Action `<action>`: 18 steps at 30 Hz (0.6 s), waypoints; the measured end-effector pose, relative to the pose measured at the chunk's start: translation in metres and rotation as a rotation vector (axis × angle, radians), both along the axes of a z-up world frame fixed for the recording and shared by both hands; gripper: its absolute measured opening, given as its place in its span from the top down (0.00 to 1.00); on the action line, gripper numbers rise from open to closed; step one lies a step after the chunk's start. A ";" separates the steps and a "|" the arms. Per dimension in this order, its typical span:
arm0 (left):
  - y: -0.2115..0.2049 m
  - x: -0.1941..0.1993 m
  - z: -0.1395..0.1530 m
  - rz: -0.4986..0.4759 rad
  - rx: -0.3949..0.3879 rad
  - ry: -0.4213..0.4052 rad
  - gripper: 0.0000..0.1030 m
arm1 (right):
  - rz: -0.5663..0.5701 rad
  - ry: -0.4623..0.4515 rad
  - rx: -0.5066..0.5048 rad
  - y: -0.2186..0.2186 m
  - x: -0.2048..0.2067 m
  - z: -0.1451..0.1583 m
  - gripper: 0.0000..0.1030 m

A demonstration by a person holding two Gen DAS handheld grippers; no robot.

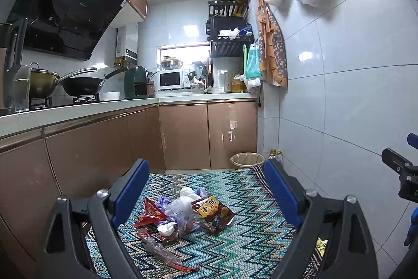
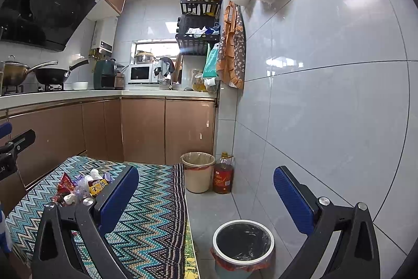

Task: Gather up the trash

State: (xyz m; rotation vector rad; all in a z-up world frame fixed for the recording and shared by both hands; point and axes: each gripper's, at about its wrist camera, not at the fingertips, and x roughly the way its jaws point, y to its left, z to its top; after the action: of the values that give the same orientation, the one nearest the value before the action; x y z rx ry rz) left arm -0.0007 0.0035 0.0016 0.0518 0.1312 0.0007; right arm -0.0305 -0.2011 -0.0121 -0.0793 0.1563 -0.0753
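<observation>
A pile of trash (image 1: 180, 216) lies on a zigzag-patterned cloth (image 1: 248, 234): a brown snack bag (image 1: 213, 211), a red wrapper (image 1: 151, 213), crumpled clear and purple plastic, white tissue. My left gripper (image 1: 206, 187) is open and empty, its blue pads either side of the pile, above and short of it. My right gripper (image 2: 206, 190) is open and empty, over the cloth's right edge and the floor. The pile shows at left in the right wrist view (image 2: 78, 187). A round bin (image 2: 243, 242) with a dark liner stands on the floor below the right gripper.
A beige bin (image 2: 197, 171) and an oil bottle (image 2: 223, 174) stand in the far corner by the brown cabinets (image 2: 143, 130). The tiled wall (image 2: 326, 96) is close on the right. The counter with stove and pans runs along the left.
</observation>
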 end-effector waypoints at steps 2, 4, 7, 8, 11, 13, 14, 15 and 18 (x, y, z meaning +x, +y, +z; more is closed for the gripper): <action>-0.002 -0.001 -0.001 0.000 0.007 -0.005 0.13 | 0.001 0.002 -0.001 0.000 0.001 0.000 0.00; -0.003 -0.001 0.000 -0.003 0.014 -0.003 0.13 | 0.000 0.003 -0.004 0.001 0.002 -0.001 0.00; -0.003 -0.001 -0.001 -0.006 0.019 -0.002 0.13 | -0.002 0.005 -0.009 0.002 0.002 -0.001 0.00; -0.003 -0.001 -0.002 -0.005 0.022 -0.001 0.13 | -0.002 0.006 -0.009 0.002 0.002 -0.002 0.00; -0.003 0.000 -0.002 -0.003 0.024 0.003 0.13 | -0.002 0.007 -0.010 0.002 0.002 0.000 0.00; -0.002 0.000 -0.001 0.000 0.030 0.002 0.13 | -0.002 0.007 -0.011 0.002 0.002 0.000 0.00; -0.002 0.000 -0.001 0.002 0.035 0.001 0.13 | -0.002 0.007 -0.011 0.002 0.002 0.000 0.00; -0.002 0.000 -0.001 0.004 0.041 0.000 0.13 | -0.002 0.007 -0.010 0.002 0.002 0.000 0.00; -0.003 -0.001 -0.002 -0.005 0.048 -0.002 0.13 | -0.003 0.009 -0.011 0.002 0.003 -0.001 0.00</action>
State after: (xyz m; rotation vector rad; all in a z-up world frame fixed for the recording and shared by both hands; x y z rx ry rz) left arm -0.0016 0.0007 -0.0007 0.1003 0.1290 -0.0006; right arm -0.0280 -0.1992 -0.0127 -0.0900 0.1654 -0.0787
